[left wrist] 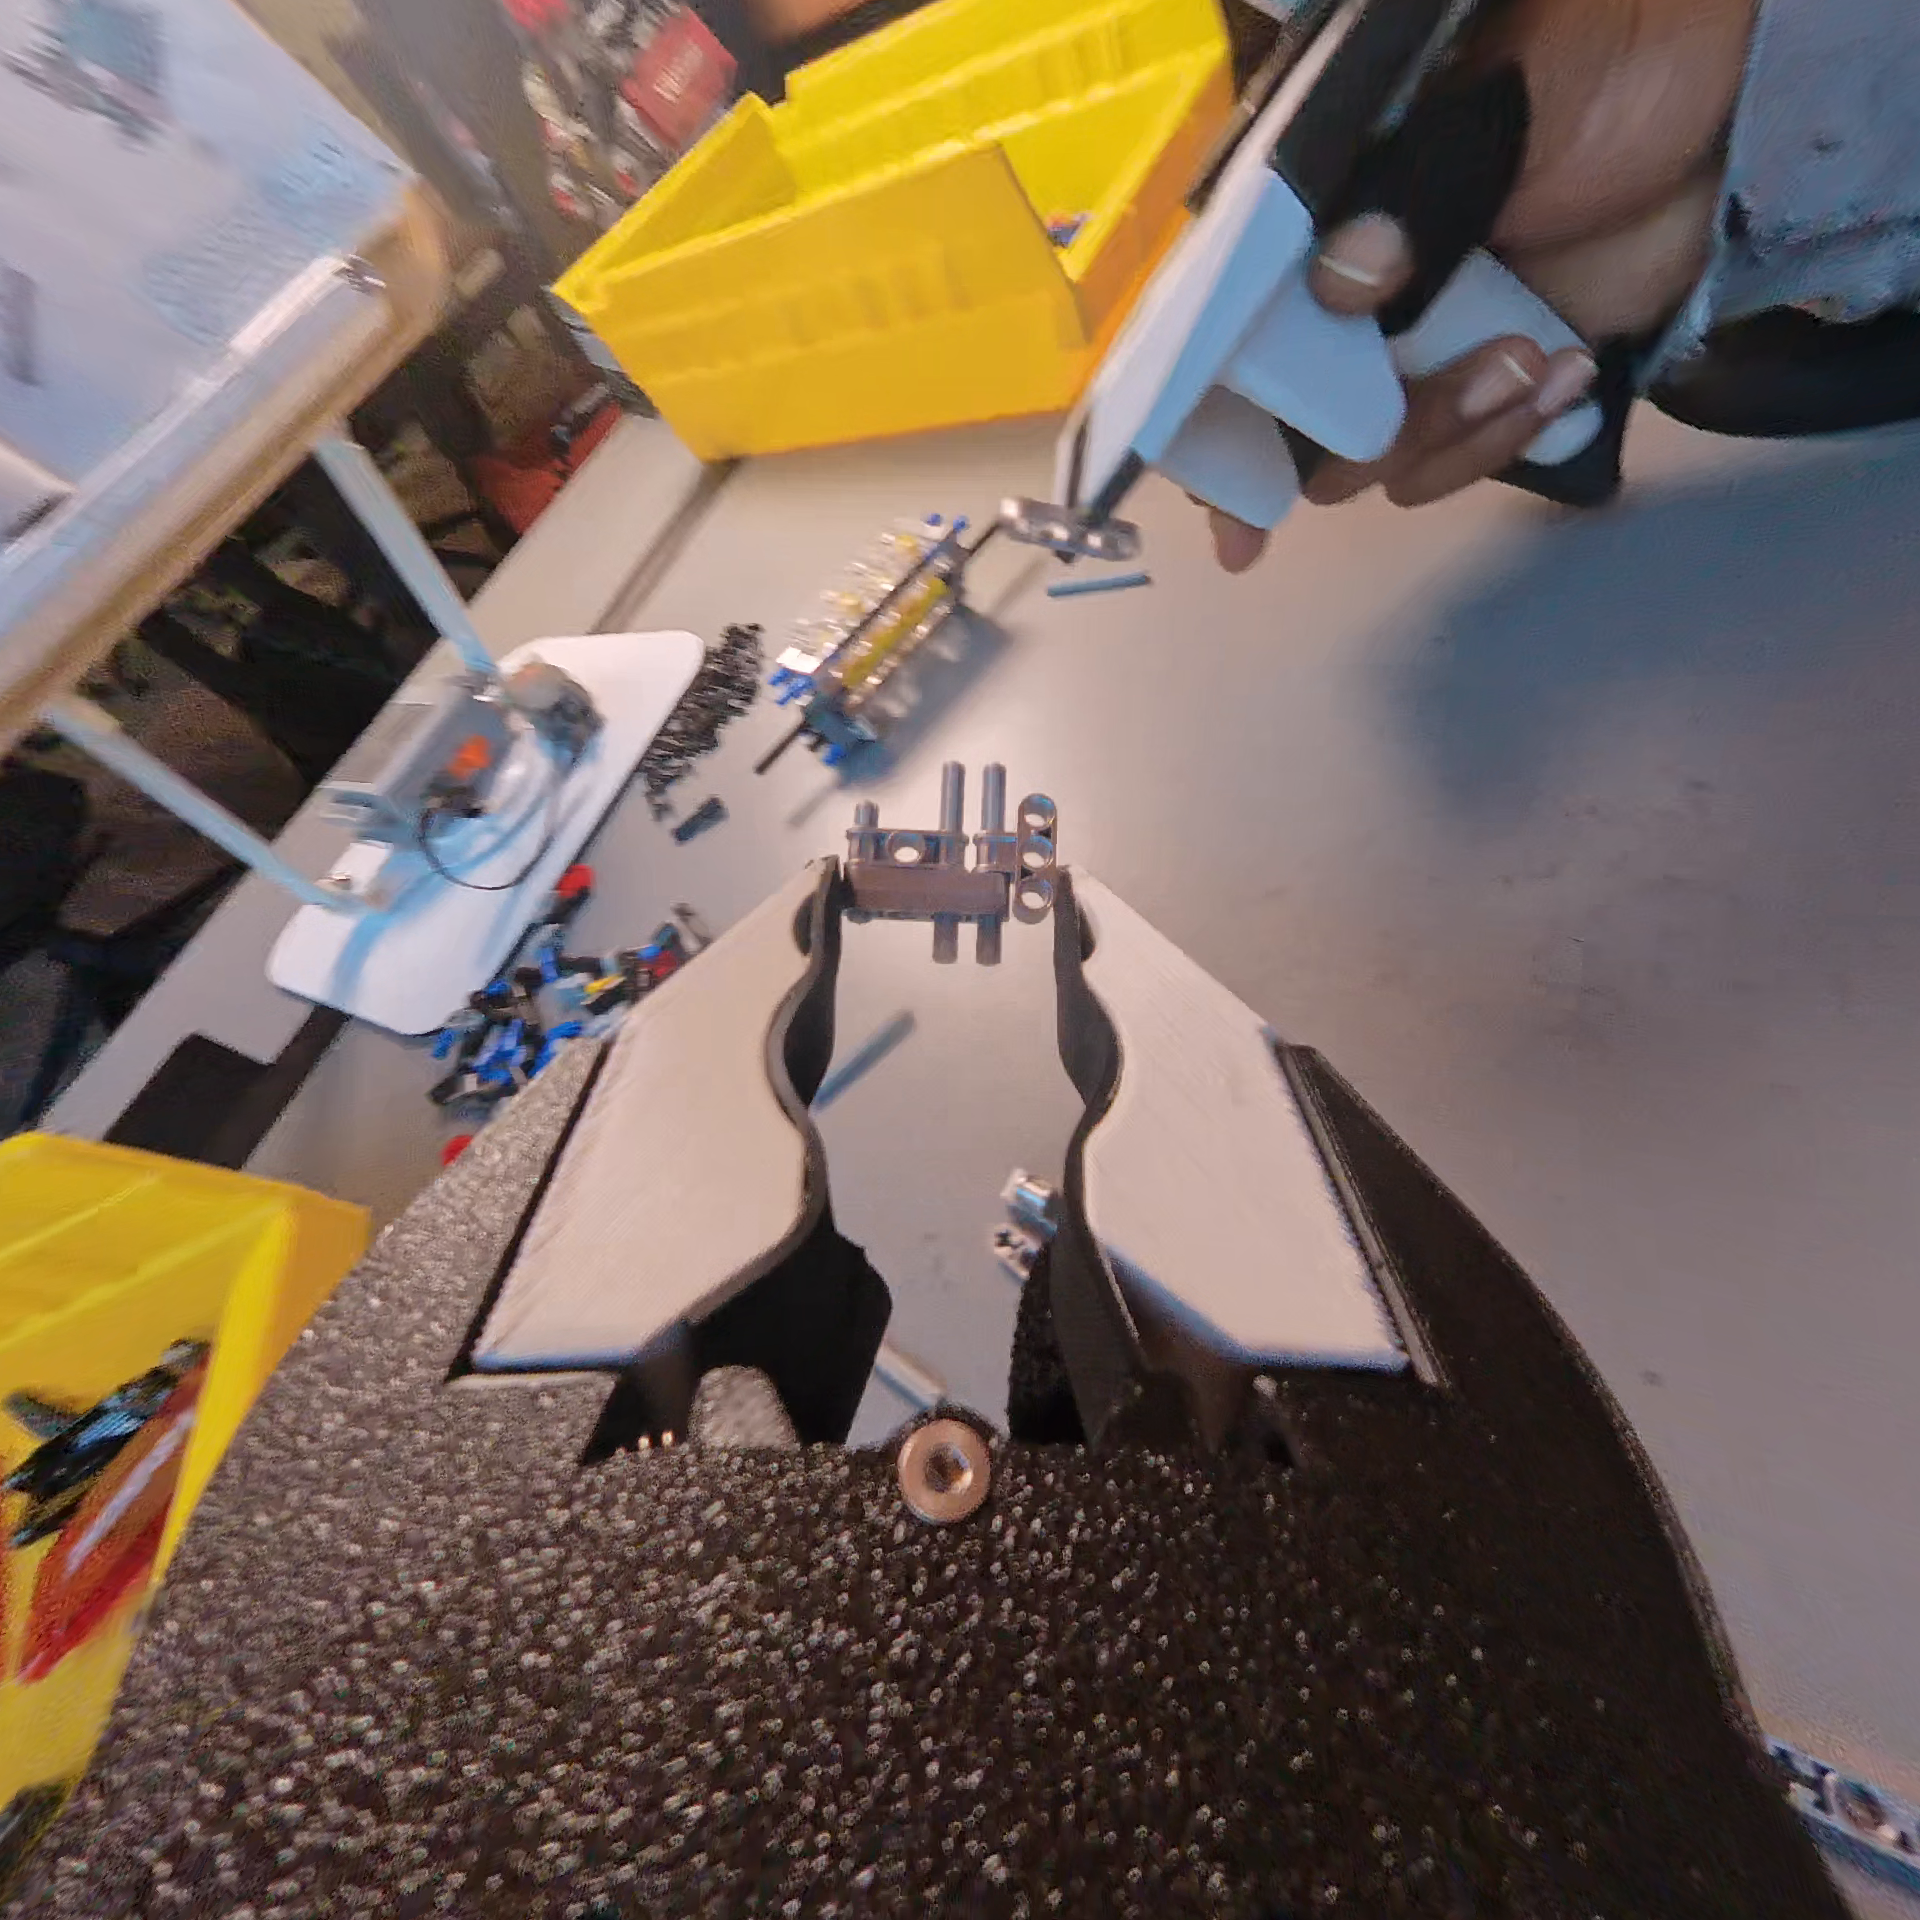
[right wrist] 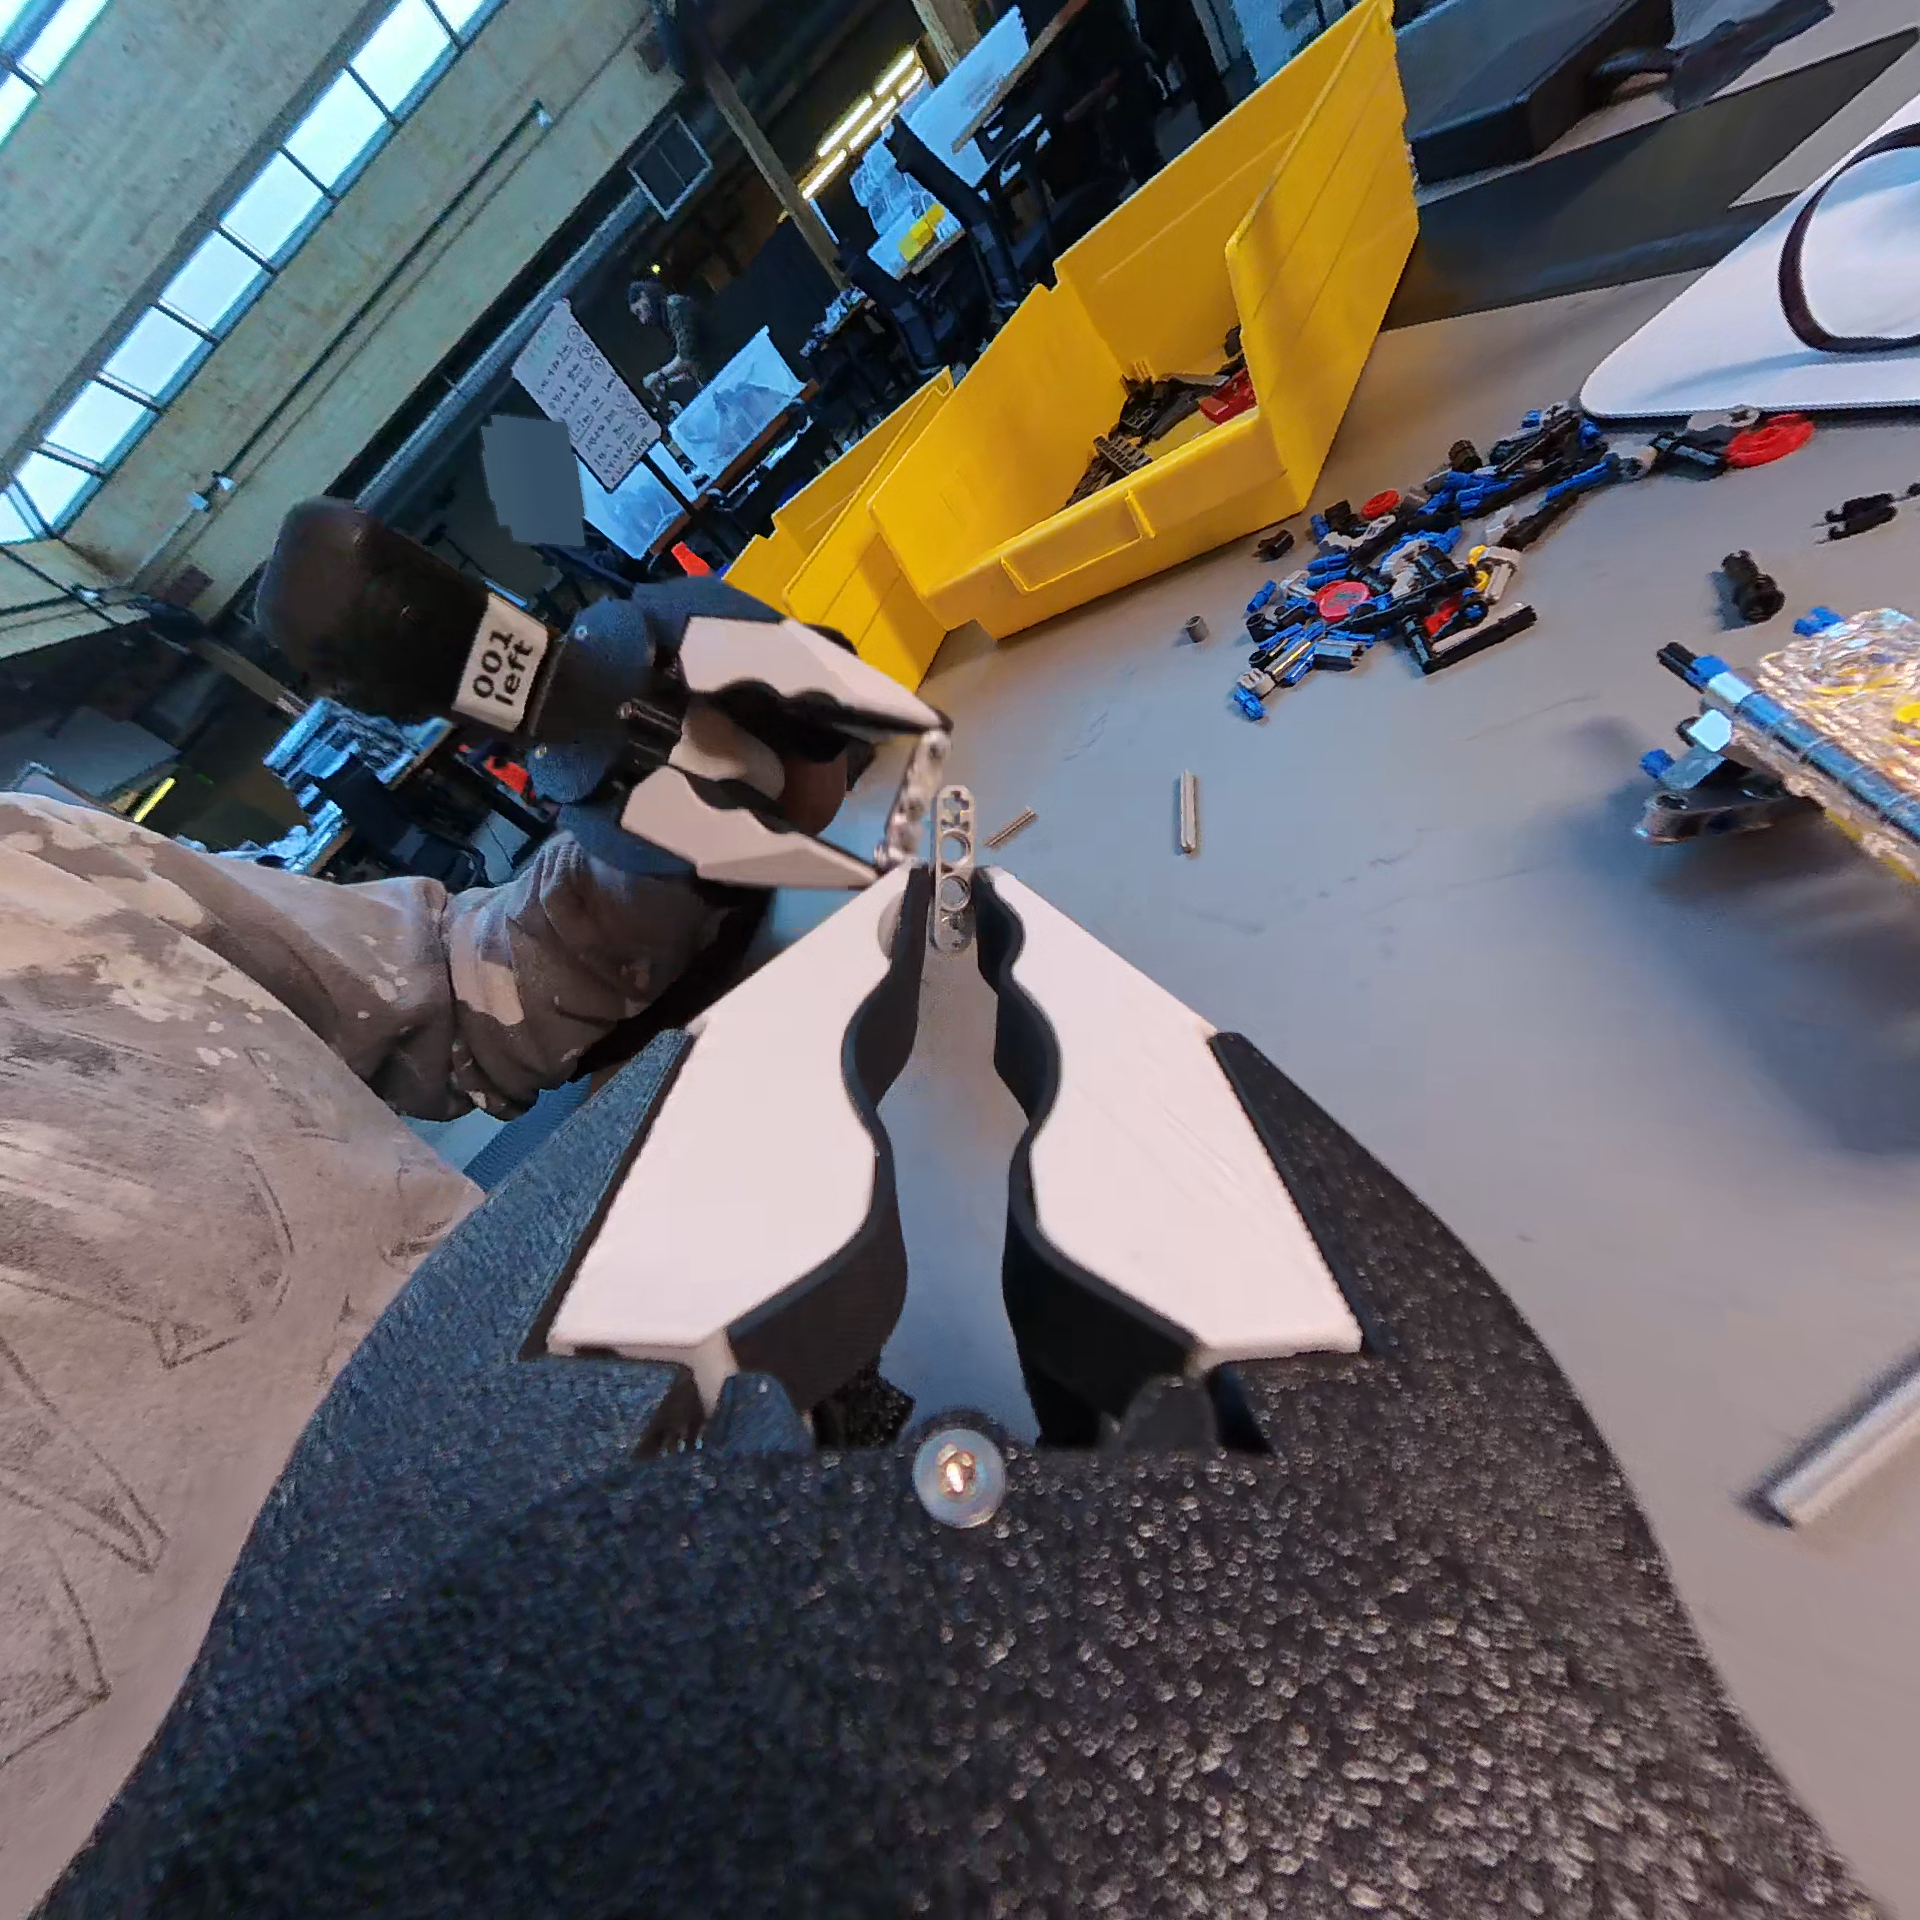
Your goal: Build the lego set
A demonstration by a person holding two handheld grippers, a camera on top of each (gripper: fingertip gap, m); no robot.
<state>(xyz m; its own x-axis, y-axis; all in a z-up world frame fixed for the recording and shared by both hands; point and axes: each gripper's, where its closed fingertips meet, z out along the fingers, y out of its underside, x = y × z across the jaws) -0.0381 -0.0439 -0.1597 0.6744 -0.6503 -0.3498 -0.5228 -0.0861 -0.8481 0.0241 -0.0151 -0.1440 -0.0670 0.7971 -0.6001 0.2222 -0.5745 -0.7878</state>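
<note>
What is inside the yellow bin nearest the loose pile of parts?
The yellow bin holds a few dark building pieces and a red round part against its far wall. Its front wall hides the floor nearest the camera, so anything lying there cannot be seen.

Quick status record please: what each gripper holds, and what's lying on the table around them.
left gripper: shut on a grey pin-and-beam assembly, held above the table
right gripper: shut on a slim grey holed beam, held upright at the fingertips
gripper spacing: left gripper's tips sit close beside the right gripper's beam; contact cannot be told
table: grey, with a loose pile of blue, black and red parts, and two small grey pins
bins: yellow bin behind the pile, dark parts inside
other: partly built model at right
</note>
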